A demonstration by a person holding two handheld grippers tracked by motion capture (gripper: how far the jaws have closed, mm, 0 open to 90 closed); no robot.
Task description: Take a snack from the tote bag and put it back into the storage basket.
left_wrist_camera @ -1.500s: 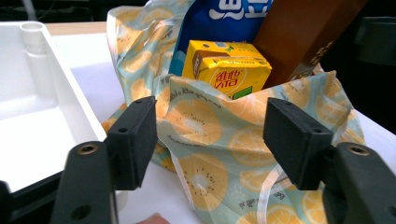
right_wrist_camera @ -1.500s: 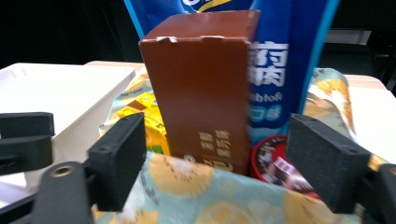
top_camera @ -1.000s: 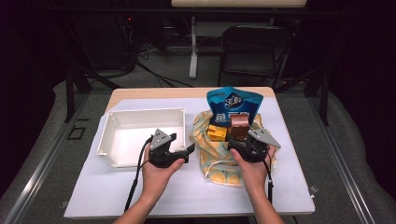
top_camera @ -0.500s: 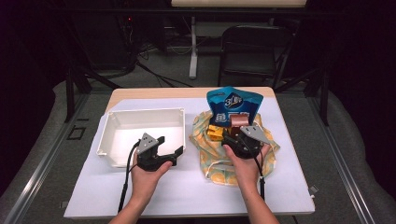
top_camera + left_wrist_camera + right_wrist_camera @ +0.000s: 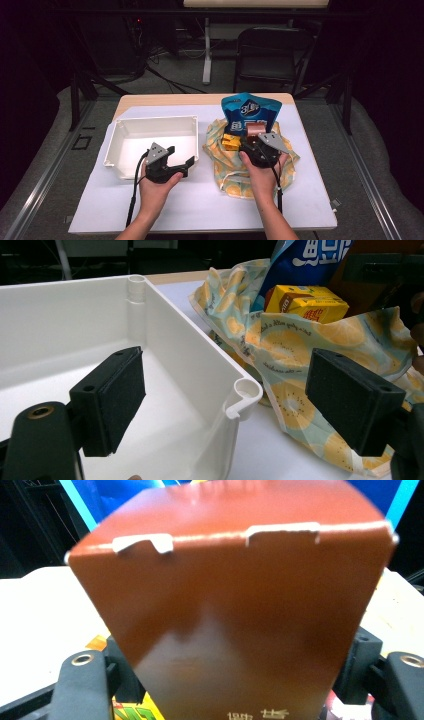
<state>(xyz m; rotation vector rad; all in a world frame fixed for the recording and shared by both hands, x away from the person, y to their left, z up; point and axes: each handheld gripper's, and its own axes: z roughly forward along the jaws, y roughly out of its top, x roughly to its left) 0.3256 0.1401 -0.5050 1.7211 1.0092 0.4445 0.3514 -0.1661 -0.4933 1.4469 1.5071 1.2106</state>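
The right tongs (image 5: pixel 251 136) have just been closing and now clamp the brown carton (image 5: pixel 235 605) standing on the lemon-print cloth (image 5: pixel 235 172). The left tongs (image 5: pixel 181 156) gape empty by the white tub's (image 5: pixel 150 123) near corner.

Room dim, dark walls; light fell mainly on table (image 5: pixel 310 200). Table top pale, wooden edge showing along far side. Dark folding chair (image 5: pixel 267 55) stood beyond table, well past right gripper's reach. White post (image 5: pixel 206 47) of second table rose behind, left of chair. Black cables (image 5: pixel 165 75) trailed across grey floor (image 5: pixel 45 165). Dark metal frame legs (image 5: pixel 75 95) stood at left and right.
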